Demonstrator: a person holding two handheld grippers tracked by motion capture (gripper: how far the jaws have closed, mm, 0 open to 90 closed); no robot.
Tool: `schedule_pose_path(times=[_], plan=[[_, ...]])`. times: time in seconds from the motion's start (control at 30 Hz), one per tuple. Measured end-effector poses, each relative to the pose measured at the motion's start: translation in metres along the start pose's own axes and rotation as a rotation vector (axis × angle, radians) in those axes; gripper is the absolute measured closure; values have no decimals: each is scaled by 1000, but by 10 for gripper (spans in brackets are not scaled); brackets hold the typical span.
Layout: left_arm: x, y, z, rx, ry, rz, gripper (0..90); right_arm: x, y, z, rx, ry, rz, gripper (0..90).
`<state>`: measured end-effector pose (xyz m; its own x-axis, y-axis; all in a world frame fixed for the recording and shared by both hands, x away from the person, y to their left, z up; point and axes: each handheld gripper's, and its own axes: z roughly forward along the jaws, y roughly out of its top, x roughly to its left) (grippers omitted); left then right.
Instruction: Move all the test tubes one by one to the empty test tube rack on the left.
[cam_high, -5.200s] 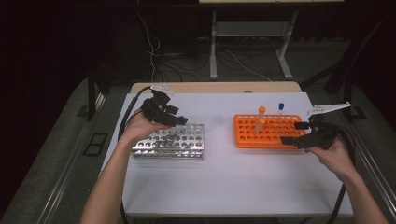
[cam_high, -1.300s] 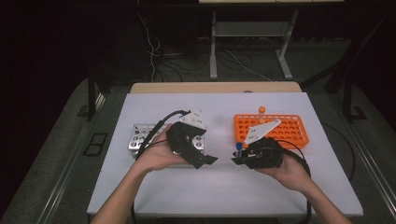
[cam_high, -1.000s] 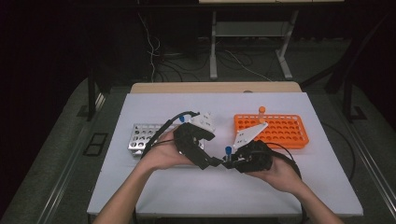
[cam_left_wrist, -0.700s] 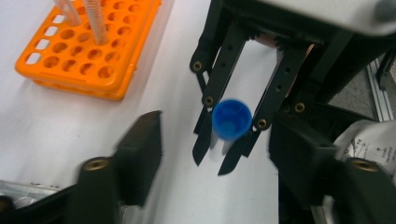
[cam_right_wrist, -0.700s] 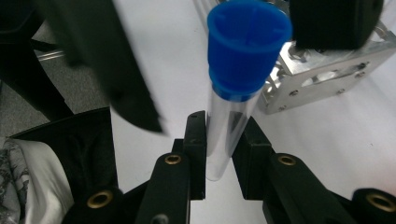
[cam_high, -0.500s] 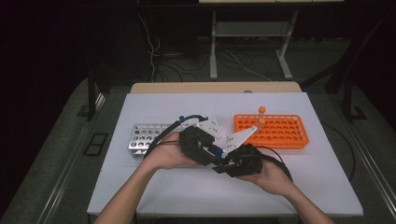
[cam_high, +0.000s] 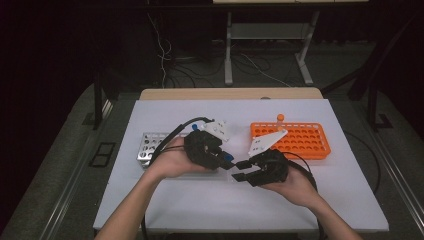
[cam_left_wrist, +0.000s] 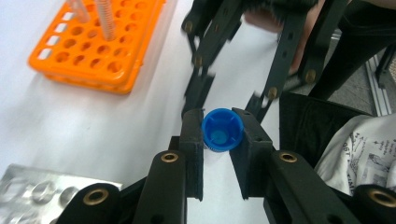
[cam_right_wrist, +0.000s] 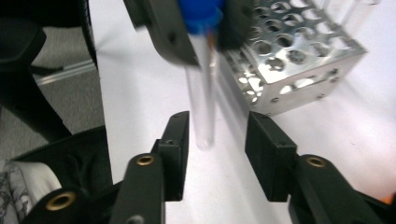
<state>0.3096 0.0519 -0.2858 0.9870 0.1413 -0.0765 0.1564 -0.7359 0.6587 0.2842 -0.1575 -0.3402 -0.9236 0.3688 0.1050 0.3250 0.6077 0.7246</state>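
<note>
A: Where is the test tube (cam_right_wrist: 201, 93) with the blue cap (cam_left_wrist: 222, 129)?

B: It is above the middle of the white table (cam_high: 200, 200), toward the front edge. The left gripper (cam_left_wrist: 219, 135) is clenched on the cap, one jaw on each side.

A: And the right gripper (cam_right_wrist: 215, 140)?

B: Its jaws stand apart, released, around the lower clear part of the tube, not touching it.

A: What is near?

B: The metal rack (cam_high: 150, 147) is beside the left hand (cam_high: 172, 162), toward the left edge. The orange rack (cam_high: 300, 140) is toward the right edge.
</note>
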Motion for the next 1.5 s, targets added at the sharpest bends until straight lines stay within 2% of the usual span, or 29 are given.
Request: schedule_pose_path(times=[0.27,0.4,0.47,0.53,0.6,0.63,1.0,1.27,1.5], plan=[[12,-8,-21,0,76,-31,740,-13,-8,-22,-72,-55,67,367],[20,-12,-33,8,123,-51,740,-18,-13,-32,-97,-92,102,174],[24,-14,-40,12,147,-58,740,-20,-15,-38,-106,-100,119,106],[29,-17,-46,6,167,-78,740,-23,-19,-43,-114,-100,130,102],[33,-19,-51,6,190,-88,741,-26,-22,-48,-115,-119,150,90],[35,-21,-54,5,199,-97,741,-28,-24,-50,-116,-118,156,6],[64,-32,-70,8,303,-159,742,-41,-46,-66,-120,-138,201,3],[87,-43,-70,-10,343,-218,742,-47,-59,-71,-114,-152,233,3],[106,-49,-63,1,360,-251,743,-49,-65,-73,-120,-157,243,3]])
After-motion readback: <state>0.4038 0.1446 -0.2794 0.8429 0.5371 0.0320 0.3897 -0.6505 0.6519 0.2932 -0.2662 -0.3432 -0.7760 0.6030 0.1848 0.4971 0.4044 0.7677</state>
